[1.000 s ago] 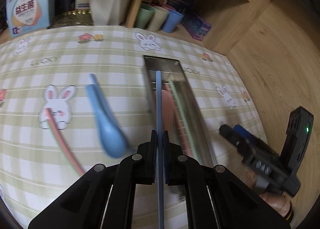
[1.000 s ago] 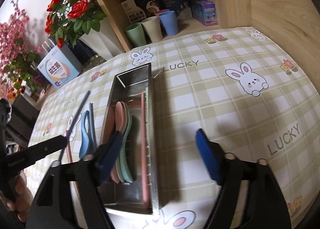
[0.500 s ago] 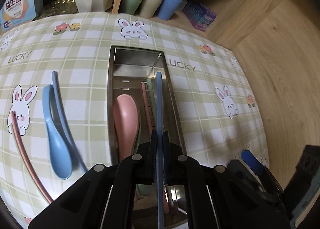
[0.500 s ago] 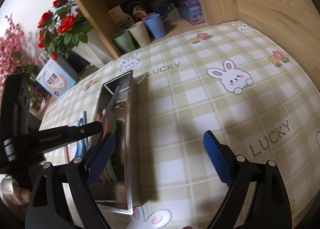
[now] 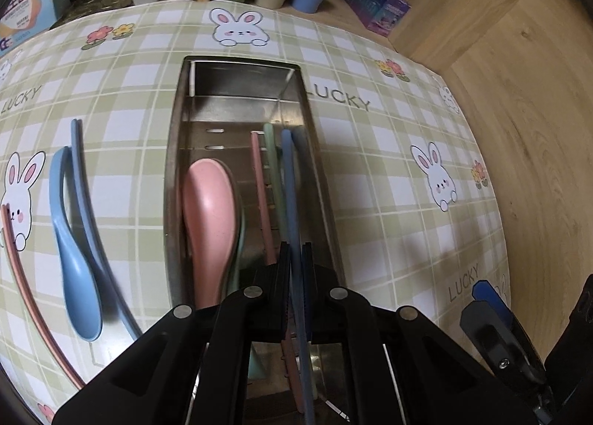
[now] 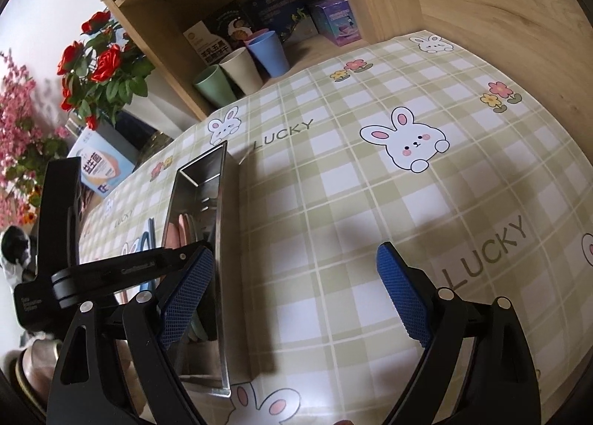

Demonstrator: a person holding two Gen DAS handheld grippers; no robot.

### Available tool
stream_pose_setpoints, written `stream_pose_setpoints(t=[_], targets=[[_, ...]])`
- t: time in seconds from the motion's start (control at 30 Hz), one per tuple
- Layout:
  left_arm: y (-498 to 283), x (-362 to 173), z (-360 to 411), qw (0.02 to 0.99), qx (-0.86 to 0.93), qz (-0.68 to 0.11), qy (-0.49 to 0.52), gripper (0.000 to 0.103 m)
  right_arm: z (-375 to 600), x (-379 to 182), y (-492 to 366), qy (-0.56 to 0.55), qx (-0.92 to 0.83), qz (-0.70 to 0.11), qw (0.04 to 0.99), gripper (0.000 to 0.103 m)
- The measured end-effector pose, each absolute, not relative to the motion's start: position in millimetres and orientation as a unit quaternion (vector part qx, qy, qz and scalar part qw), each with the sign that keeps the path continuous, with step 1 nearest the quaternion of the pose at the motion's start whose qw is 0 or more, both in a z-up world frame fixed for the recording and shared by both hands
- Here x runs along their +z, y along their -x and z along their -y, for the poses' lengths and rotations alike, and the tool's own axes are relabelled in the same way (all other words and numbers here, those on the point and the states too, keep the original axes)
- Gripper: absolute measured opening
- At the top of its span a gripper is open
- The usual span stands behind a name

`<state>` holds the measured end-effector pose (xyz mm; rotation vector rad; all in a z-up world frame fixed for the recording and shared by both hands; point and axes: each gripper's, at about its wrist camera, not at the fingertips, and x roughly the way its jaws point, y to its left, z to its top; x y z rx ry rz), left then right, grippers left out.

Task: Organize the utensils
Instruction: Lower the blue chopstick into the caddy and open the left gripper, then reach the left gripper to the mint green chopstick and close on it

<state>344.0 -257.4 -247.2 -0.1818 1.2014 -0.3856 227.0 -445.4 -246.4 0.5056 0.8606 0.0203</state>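
A pink spoon is crowding the steel tray as the left tool is clamping a blue chopstick; the right tool is gaping empty.

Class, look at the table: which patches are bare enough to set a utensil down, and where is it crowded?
Bare: the checked tablecloth right of the steel tray, up to the wooden wall. Crowded: inside the tray, and its left side, where the blue spoon, a blue chopstick and a pink chopstick lie.
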Motion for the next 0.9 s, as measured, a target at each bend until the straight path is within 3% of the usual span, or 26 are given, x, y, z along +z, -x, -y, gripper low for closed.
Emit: stream_pose_setpoints(t=[0.23,0.5,0.67,0.9], targets=[[-338.1,-222.2,243.4,0.806,-0.227,-0.536,0.104,0.006,434.1,-239.4,-224.2,-0.233,0.011,-0.414,0.880,0.087],[-322.3,-177.9,166.8,0.847,-0.221,-0.474,0.099,0.011,407.7,-232.3,-224.5,-0.216,0.005,-0.418,0.883,0.087],[-312.1,-174.6,88.5,0.861,-0.166,-0.465,0.125,0.018,377.8,-229.6,-228.4,-0.199,0.022,-0.416,0.887,0.087],[-295.0,-196.8,7.1,0.862,-0.074,-0.478,0.152,0.018,339.5,-226.9,-235.2,-0.165,0.022,-0.421,0.892,0.087]])
